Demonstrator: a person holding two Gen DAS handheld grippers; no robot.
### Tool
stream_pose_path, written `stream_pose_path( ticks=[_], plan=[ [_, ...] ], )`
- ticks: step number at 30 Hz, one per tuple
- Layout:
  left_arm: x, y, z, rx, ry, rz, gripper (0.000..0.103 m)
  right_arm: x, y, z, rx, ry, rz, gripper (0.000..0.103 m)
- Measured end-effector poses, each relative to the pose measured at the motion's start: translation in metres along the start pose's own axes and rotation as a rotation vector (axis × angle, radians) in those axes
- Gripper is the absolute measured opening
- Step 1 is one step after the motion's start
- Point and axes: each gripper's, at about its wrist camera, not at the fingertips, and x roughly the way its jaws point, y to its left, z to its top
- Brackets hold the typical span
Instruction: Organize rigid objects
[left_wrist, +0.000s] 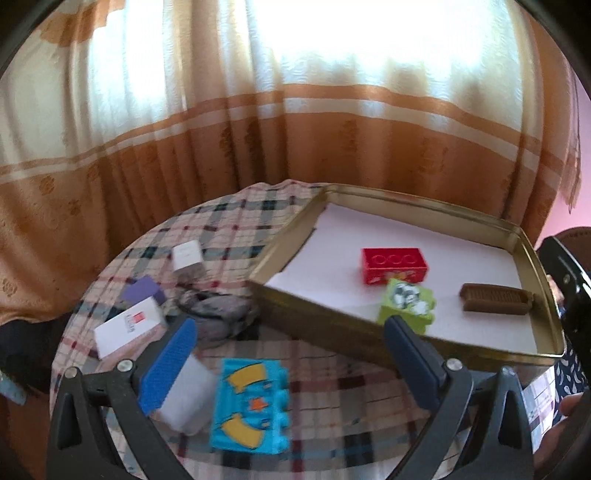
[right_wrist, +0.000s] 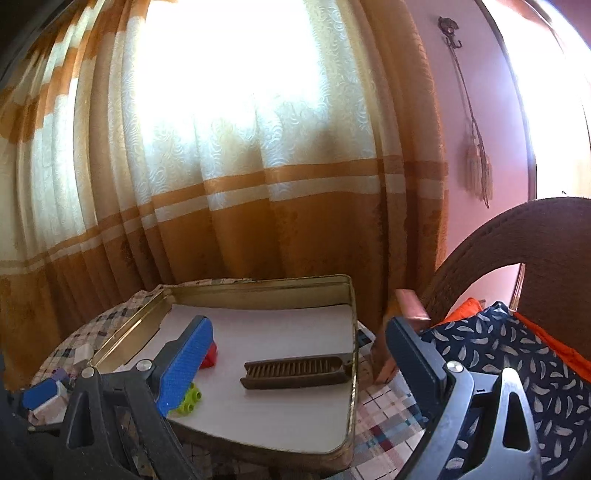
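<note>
A gold metal tin with a white lining lies on the checked tablecloth. It holds a red brick, a green brick and a brown comb. My left gripper is open above the cloth in front of the tin, over a blue toy brick and beside a white block. My right gripper is open and empty above the tin, with the comb between its fingers and the green brick and red brick behind its left finger.
On the cloth left of the tin lie a white box, a purple block, a small white cube and a crumpled grey thing. A curtain hangs behind. A wooden chair with a patterned cushion stands at the right.
</note>
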Motion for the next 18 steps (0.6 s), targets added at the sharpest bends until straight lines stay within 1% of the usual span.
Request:
stream_pose_path(
  ticks=[2,5,8,11,13,15,18],
  plan=[
    [-0.002,0.011,-0.004,-0.011,-0.001,0.017,0.103,-0.005,0.004,-0.001,-0.010,-0.016,0.014,0.096],
    [0.000,0.028,-0.010,-0.035,0.007,0.045,0.103,-0.007,0.009,-0.002,-0.026,-0.010,0.034,0.096],
    [0.003,0.042,-0.016,-0.065,0.031,0.048,0.103,-0.007,0.014,-0.004,-0.042,-0.001,0.021,0.096],
    [0.000,0.054,-0.018,-0.102,0.024,0.040,0.103,-0.006,0.017,-0.006,-0.035,0.017,0.029,0.096],
    [-0.002,0.057,-0.020,-0.100,0.015,0.053,0.103,-0.008,0.020,-0.007,-0.046,0.009,0.020,0.096],
    [-0.002,0.057,-0.021,-0.099,0.023,0.054,0.103,-0.011,0.022,-0.008,-0.058,-0.007,0.017,0.096],
    [-0.002,0.056,-0.022,-0.096,0.023,0.056,0.103,-0.011,0.024,-0.008,-0.067,-0.005,0.016,0.096]
  ],
)
